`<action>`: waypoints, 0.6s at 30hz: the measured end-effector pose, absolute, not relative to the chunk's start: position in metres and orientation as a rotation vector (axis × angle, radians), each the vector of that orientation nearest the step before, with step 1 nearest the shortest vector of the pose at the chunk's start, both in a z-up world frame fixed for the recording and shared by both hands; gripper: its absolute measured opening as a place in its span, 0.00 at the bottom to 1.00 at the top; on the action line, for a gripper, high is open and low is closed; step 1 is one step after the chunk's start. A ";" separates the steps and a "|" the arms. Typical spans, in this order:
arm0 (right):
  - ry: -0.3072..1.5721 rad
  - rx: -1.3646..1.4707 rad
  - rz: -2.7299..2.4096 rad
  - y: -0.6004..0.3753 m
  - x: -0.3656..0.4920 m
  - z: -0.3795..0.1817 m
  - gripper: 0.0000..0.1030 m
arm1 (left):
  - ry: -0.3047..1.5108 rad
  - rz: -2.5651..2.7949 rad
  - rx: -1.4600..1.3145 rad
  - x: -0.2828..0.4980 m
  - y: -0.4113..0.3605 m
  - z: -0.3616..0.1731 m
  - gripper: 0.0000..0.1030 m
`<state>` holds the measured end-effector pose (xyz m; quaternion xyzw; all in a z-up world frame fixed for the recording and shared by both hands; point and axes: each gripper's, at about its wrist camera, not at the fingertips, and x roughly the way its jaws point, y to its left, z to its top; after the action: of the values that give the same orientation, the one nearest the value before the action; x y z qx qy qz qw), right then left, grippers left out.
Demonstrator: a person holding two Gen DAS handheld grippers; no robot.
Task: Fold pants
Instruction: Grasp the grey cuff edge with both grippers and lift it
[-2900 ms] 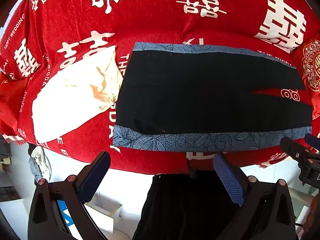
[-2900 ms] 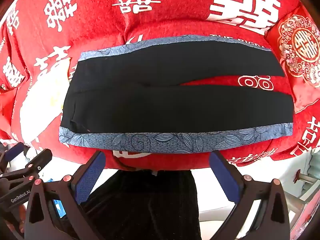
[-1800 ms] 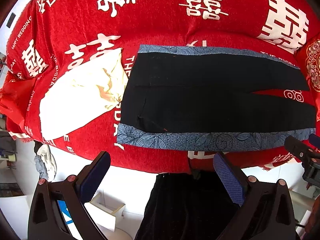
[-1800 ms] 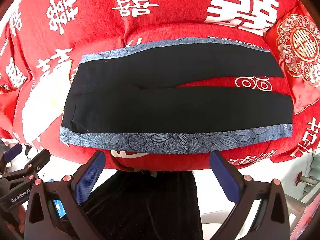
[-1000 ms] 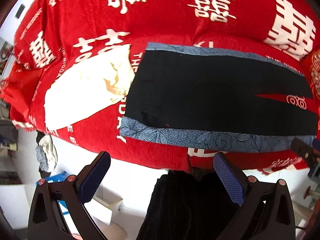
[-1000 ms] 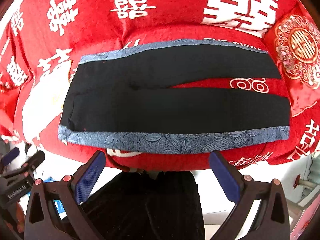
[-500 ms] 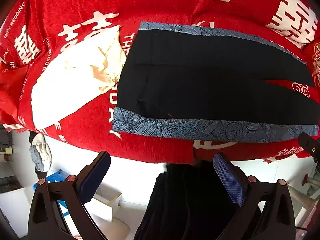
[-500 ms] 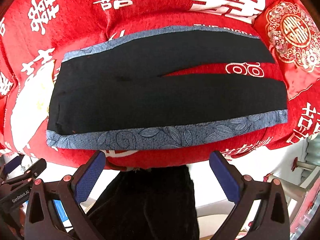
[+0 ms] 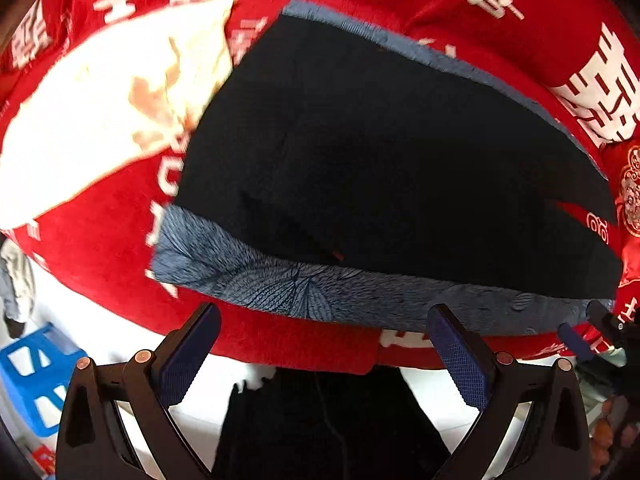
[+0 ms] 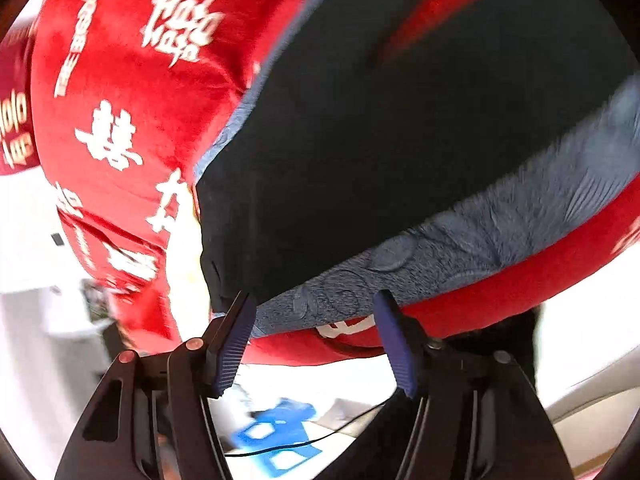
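Black pants (image 9: 380, 168) with blue patterned side stripes (image 9: 320, 288) lie flat on a red bed cover (image 9: 100, 240), waist at the left, legs running right. My left gripper (image 9: 324, 340) is open and empty, just off the bed's near edge below the near stripe. In the right wrist view the pants (image 10: 380, 160) fill the frame and their near stripe (image 10: 460, 248) is close. My right gripper (image 10: 314, 320) is open, narrower than before, at the near waist corner with the stripe edge between its fingertips (image 10: 236, 328). The view is blurred.
A cream cloth (image 9: 108, 108) lies on the bed left of the waist. A blue plastic stool (image 9: 32, 376) stands on the white floor below the bed edge; it also shows in the right wrist view (image 10: 276, 436). A red embroidered cushion (image 9: 632, 196) sits at the right.
Both grippers have moved in toward the near edge of the pants. The right gripper swung left to the waist corner, tilted, and its jaws narrowed. The pants have not moved.
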<state>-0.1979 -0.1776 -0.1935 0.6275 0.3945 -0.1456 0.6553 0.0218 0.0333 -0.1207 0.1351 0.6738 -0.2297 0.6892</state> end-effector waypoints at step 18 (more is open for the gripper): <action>0.670 1.514 -0.153 -0.174 -0.218 -0.265 0.65 | 1.568 -0.549 0.019 0.034 0.050 -0.188 1.00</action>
<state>-0.2177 -0.1743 -0.2649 0.6728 0.2976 -0.0681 0.6739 0.0340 0.0503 -0.1884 0.0086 0.6970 -0.2439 0.6742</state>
